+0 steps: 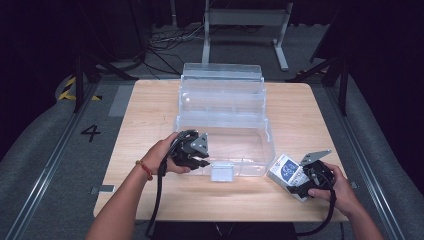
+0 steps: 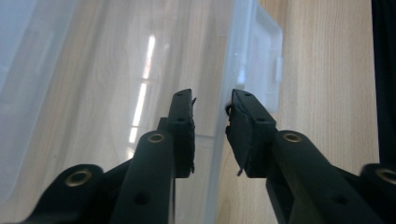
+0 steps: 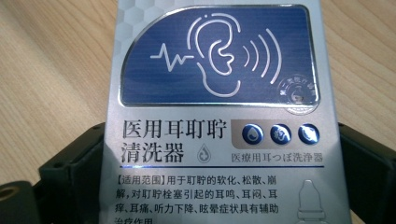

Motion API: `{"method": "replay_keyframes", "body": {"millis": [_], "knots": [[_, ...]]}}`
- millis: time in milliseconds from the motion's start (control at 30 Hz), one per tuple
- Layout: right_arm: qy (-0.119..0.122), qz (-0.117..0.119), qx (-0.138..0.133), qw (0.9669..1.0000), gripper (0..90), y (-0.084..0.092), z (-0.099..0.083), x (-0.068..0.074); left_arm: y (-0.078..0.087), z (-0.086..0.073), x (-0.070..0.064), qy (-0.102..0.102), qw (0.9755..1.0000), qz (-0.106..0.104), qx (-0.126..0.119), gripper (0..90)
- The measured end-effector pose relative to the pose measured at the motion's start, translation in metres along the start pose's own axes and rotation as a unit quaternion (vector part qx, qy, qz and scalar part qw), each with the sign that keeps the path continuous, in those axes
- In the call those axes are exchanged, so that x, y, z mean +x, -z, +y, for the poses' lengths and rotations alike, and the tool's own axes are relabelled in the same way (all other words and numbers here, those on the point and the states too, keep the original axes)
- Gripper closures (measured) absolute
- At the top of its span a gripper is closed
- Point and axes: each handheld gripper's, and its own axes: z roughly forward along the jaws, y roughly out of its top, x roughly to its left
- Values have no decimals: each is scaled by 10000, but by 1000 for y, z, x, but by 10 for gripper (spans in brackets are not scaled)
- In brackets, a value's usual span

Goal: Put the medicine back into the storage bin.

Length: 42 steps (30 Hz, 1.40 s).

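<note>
Left gripper (image 2: pixel 212 100) first: we see its jaws straddling the near wall of the clear bin (image 1: pixel 223 131), one jaw inside, one outside, close to the latch tab (image 1: pixel 221 172). The gap is narrow and the wall sits in it, but the left gripper view doesn't tell us if the pads actually press on the plastic, so grip is not confirmed. Left hand (image 1: pixel 162 157) sits at the bin's near-left corner.

Right gripper (image 1: pixel 301 189): clamped on the box (image 1: pixel 287 172), a flat silver-and-blue carton with an ear graphic. In the right gripper view the box (image 3: pixel 215 112) sits between both jaws, held by its long side edges, printed face up. It's just right of the bin's near-right corner, low over the surface (image 1: pixel 150 110), touching or barely off it, we can't tell which.

Key relation, as we read it: the bin opening lies left of and beyond the box, and the box's long axis runs diagonally toward that corner. The right hand (image 1: pixel 340 187) is the nearer one and already has the load. The move needs to lift over the bin's near wall, then go in.

Room: the bin's lower compartment looks empty, with the lid (image 1: pixel 221 82) tilted back behind it. Watch the right wall's rim and the surface edge close behind the right hand.
</note>
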Motion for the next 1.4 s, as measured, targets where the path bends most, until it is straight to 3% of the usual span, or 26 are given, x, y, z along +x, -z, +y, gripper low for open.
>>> {"method": "replay_keyframes", "body": {"millis": [100, 300, 467, 500, 633, 733, 833, 933, 1000, 1100, 1200, 1233, 1333, 1367, 1400], "knots": [[79, -17, -34, 10000, 54, 1, -1, 0, 14, -4, -9, 58, 9994, 96, -313, 630], [-32, -7, -152, 9999, 54, 8, -3, -4, 37, -14, -28, 248, 9973, 576, -378, 494], [15, -52, -197, 9998, 54, 12, -4, -5, 49, -36, -50, 466, 9948, 720, -551, 420], [15, -52, -197, 9998, 54, 12, -4, -5, 49, -36, -50, 466, 9948, 720, -551, 386], [2, -65, -235, 9997, 54, 16, -4, -7, 46, -62, -63, 728, 9940, 643, -511, 361], [-34, -120, -274, 9995, 54, 20, -6, -9, 32, -87, -68, 1068, 9929, 460, -262, 345], [-99, -134, -445, 9989, 54, 28, -6, -13, 20, -108, -70, 1408, 9891, 402, -163, 316], [-112, -147, -557, 9983, 54, 35, -5, -15, 6, -131, -67, 2011, 9787, 410, -81, 268], [-79, -147, -655, 9977, 54, 40, -4, -16, 2, -141, -66, 2146, 9756, 473, -5, 250], [40, -86, -818, 9966, 54, 51, 1, -15, -1, -155, -62, 2444, 9682, 533, -89, 240], [195, -96, -992, 9948, 54, 62, 9, -15, -3, -165, -59, 2602, 9637, 583, -151, 229], [260, -88, -1037, 9942, 54, 65, 13, -14, -4, -167, -59, 2639, 9625, 606, -192, 220], [501, -177, -1020, 9934, 54, 74, 25, -12, -5, -174, -58, 2630, 9622, 662, -254, 212], [599, -215, -1028, 9927, 54, 76, 30, -11, -5, -176, -59, 2570, 9636, 670, -290, 209], [649, -185, -1051, 9922, 54, 79, 34, -11, -5, -177, -59, 2559, 9636, 717, -288, 213]]}}
